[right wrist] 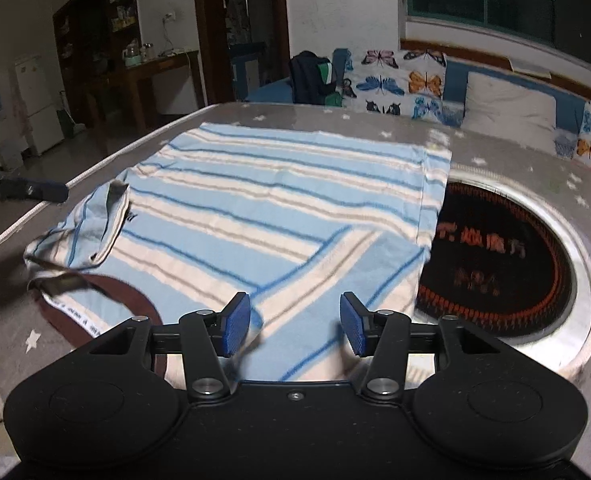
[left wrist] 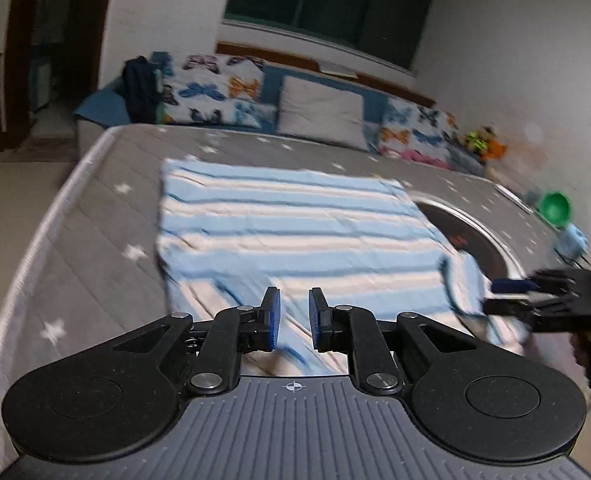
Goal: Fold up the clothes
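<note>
Striped shirt point(right wrist: 279, 200) lay spread flat on the grey star-print table cover point(left wrist: 95, 208), blue and cream bands running across it. One sleeve was folded diagonally over the body near the right gripper point(right wrist: 295, 326); the collar end point(right wrist: 83, 220) was bunched and flipped up at the left edge in the right wrist view. Shirt's far-right edge overlapped the round black plate with orange lettering point(right wrist: 495, 256) set in the table, metal rim around it.

Left gripper point(left wrist: 294, 318) hovered low over the near hem, fingers point(left wrist: 272, 316) parted by a narrow gap, nothing between them — released. Right gripper sat over the folded sleeve, blue pads point(right wrist: 237, 322) spread wide, cloth visible below the gap, not pinched. In the left wrist view the right gripper came in from the right edge at the shirt's corner point(left wrist: 467, 292) — blurred there, contact with the fabric unclear. In the right wrist view the left gripper's finger point(right wrist: 27, 190) showed at the left edge, just above the collar.

Around: a dark brown round patch point(right wrist: 107, 308) under the collar end, butterfly-print cushions point(left wrist: 215, 92) and a grey pillow point(left wrist: 319, 110) on the bench behind, a green cup point(left wrist: 554, 208) at the table's far right, a dark backpack point(right wrist: 309, 78).
</note>
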